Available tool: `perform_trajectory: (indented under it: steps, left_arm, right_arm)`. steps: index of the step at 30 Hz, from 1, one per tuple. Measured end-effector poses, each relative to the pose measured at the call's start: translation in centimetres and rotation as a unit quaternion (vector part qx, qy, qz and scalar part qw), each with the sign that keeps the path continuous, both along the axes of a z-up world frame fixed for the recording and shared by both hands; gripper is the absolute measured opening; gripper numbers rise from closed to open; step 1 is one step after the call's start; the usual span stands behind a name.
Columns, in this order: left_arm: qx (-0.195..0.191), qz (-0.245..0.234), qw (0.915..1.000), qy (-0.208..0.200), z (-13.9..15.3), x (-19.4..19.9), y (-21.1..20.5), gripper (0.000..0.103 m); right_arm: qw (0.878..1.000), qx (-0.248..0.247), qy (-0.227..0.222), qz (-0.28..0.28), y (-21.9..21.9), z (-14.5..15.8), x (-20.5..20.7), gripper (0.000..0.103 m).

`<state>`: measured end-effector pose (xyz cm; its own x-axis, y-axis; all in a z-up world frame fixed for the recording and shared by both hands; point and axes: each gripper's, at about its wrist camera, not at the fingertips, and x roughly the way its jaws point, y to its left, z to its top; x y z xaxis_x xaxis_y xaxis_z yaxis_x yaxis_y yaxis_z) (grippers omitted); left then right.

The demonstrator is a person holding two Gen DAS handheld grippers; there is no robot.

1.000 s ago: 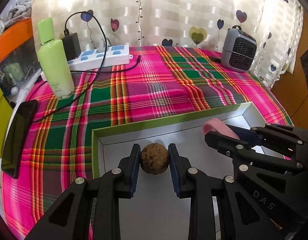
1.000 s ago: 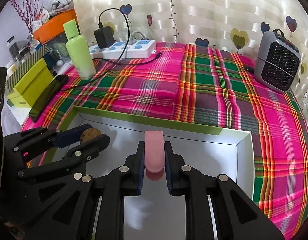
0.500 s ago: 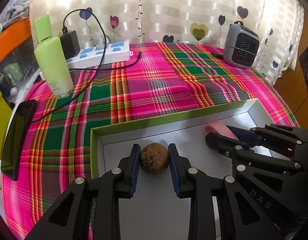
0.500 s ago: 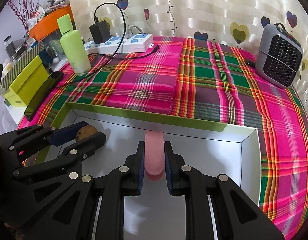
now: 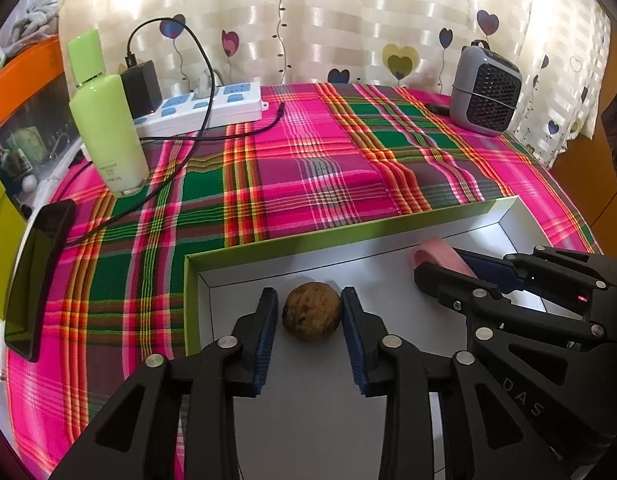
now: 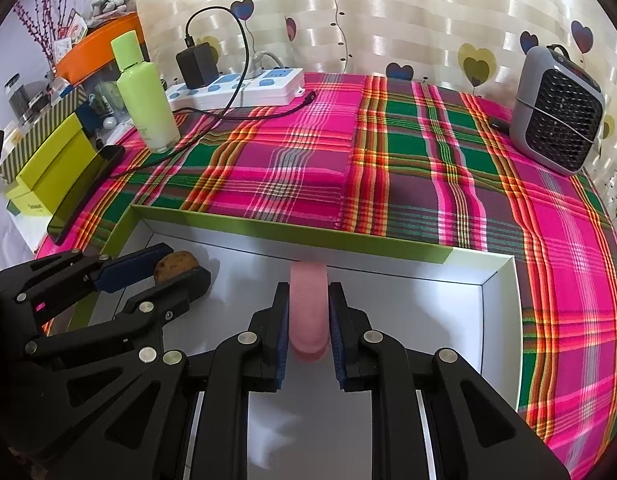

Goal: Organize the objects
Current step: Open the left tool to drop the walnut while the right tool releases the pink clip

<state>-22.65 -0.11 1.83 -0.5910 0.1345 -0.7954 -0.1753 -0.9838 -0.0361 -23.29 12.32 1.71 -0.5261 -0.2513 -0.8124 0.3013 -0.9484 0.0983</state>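
Observation:
A shallow box [image 5: 348,232], white inside with a green rim [image 6: 268,228], lies on the plaid cloth. A brown walnut [image 5: 312,316] rests on its floor between the fingers of my left gripper [image 5: 308,296]. Those jaws are opening, and a gap shows between the left pad and the nut. My right gripper [image 6: 308,291] holds a pink oblong piece [image 6: 308,312] standing on edge on the box floor. Its jaws are opening too, but the pads still lie against the piece's sides. Each gripper shows in the other's view: the left gripper [image 6: 182,264], the right gripper [image 5: 440,262].
Beyond the box are a green bottle [image 5: 112,120], a white power strip [image 5: 204,106] with a black charger and cable, and a grey fan heater [image 5: 486,92]. A dark phone [image 5: 36,276] leans at the left edge beside a yellow-green box [image 6: 48,172].
The left gripper's fingers have spread away from the walnut, which now sits free on the box floor. The right gripper's hold on the pink piece looks barely changed. Neither hand has moved.

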Motion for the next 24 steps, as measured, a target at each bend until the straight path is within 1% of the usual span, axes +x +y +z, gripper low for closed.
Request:
perform_trajectory:
  steps: [2, 4, 5, 7, 15, 21, 24]
  left_arm:
    - [0.002, 0.002, 1.0000, -0.001, 0.1, 0.1, -0.1, 0.036]
    - [0.002, 0.006, 1.0000, -0.001, 0.2, 0.2, -0.3, 0.037]
    - [0.002, 0.008, 1.0000, 0.000, 0.2, 0.2, -0.4, 0.038]
    - [0.003, 0.009, 1.0000, 0.000, 0.3, 0.4, -0.5, 0.039]
    - [0.006, 0.012, 0.9999, 0.008, 1.1, 1.5, -0.7, 0.043]
    - [0.004, 0.016, 0.9997, 0.016, 1.9, 2.8, -0.9, 0.043]
    - [0.009, 0.016, 0.9996, 0.023, 2.4, 3.7, -0.9, 0.044]
  right_arm:
    - [1.000, -0.001, 0.002, -0.007, 0.2, 0.0, 0.0, 0.029]
    - [1.000, -0.003, 0.004, -0.012, 0.4, 0.1, 0.0, 0.037]
    - [1.000, -0.004, 0.004, -0.016, 0.6, 0.1, 0.0, 0.039]
    - [1.000, -0.007, 0.004, -0.023, 0.9, 0.2, -0.1, 0.046]
    - [0.999, -0.010, 0.005, -0.031, 1.3, 0.6, 0.5, 0.048]
    - [1.000, -0.007, 0.014, -0.027, 1.4, 1.4, 1.6, 0.048]
    - [0.999, -0.009, 0.019, -0.027, 1.4, 1.8, 2.4, 0.048]
